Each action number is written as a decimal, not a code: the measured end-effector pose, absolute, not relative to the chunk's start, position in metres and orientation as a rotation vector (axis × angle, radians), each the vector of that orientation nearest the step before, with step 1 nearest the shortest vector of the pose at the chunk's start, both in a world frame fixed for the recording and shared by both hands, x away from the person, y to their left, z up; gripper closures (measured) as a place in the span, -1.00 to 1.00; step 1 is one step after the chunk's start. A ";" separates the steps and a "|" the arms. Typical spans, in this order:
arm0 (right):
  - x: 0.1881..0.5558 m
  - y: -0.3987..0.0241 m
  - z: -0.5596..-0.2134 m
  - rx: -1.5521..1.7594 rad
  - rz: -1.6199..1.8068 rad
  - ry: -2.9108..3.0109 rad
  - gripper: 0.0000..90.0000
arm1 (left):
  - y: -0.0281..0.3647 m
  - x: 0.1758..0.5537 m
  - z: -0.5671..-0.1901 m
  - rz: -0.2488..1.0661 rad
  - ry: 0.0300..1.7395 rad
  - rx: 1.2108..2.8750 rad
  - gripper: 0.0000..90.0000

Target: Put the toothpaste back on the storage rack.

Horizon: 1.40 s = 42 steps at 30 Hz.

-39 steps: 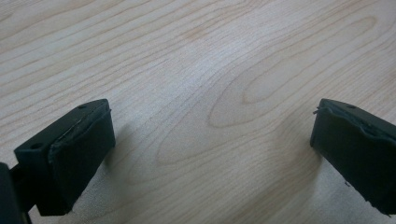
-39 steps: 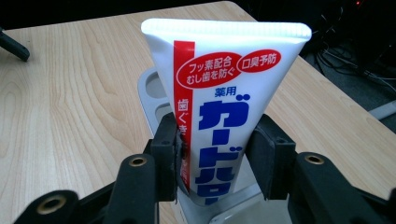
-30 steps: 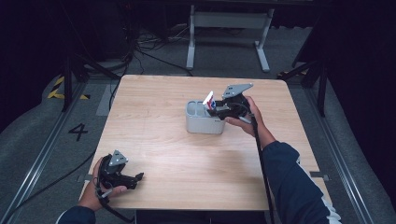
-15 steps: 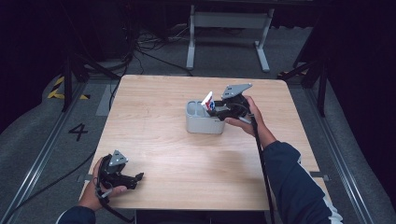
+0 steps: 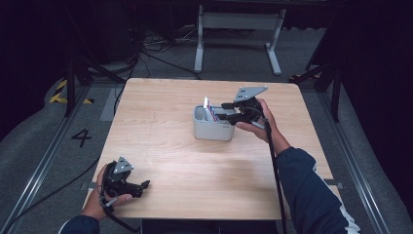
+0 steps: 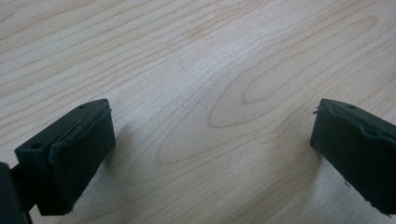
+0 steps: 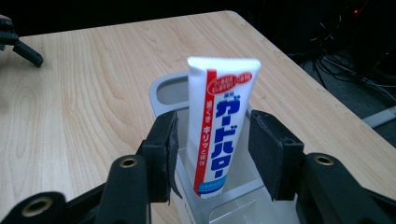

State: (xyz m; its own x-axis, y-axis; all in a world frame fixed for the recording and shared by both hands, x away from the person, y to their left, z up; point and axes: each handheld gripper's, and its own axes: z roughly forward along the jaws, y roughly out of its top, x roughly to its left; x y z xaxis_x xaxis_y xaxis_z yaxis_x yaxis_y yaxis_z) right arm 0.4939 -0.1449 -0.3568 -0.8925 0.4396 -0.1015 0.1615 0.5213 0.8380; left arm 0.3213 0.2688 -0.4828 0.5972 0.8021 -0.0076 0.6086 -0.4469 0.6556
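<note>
toothpaste tube (image 7: 219,126) upright in grey caddy (image 7: 161,93) (wooden table (image 5: 160,107))

I see a white toothpaste tube (image 7: 218,126) with a red stripe and blue letters. It stands in a pale grey holder (image 7: 164,93). The tabletop (image 5: 160,122) is light wood with wavy grain. My claws have black pads.
</note>
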 end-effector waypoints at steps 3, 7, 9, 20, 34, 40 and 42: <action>0.492 -0.146 -0.356 0.495 1.300 2.468 0.18 | 0.269 0.321 -0.483 0.407 1.111 2.205 -0.99; 0.489 -0.146 -0.354 0.490 1.294 2.471 0.15 | 0.269 0.321 -0.483 0.407 1.111 2.205 -0.99; 0.488 -0.146 -0.353 0.481 1.282 2.477 0.12 | 0.269 0.321 -0.483 0.404 1.112 2.205 -0.99; 0.478 -0.151 -0.350 0.482 1.213 2.469 -0.14 | 0.269 0.321 -0.483 0.405 1.112 2.205 -0.99; 0.463 -0.160 -0.351 0.469 1.120 2.473 -0.22 | 0.269 0.321 -0.483 0.405 1.112 2.204 -0.99; 0.457 -0.166 -0.352 0.461 1.083 2.467 -0.24 | 0.269 0.321 -0.483 0.406 1.112 2.204 -0.99; 0.455 -0.167 -0.353 0.453 1.068 2.466 -0.24 | 0.269 0.321 -0.483 0.406 1.113 2.204 -0.99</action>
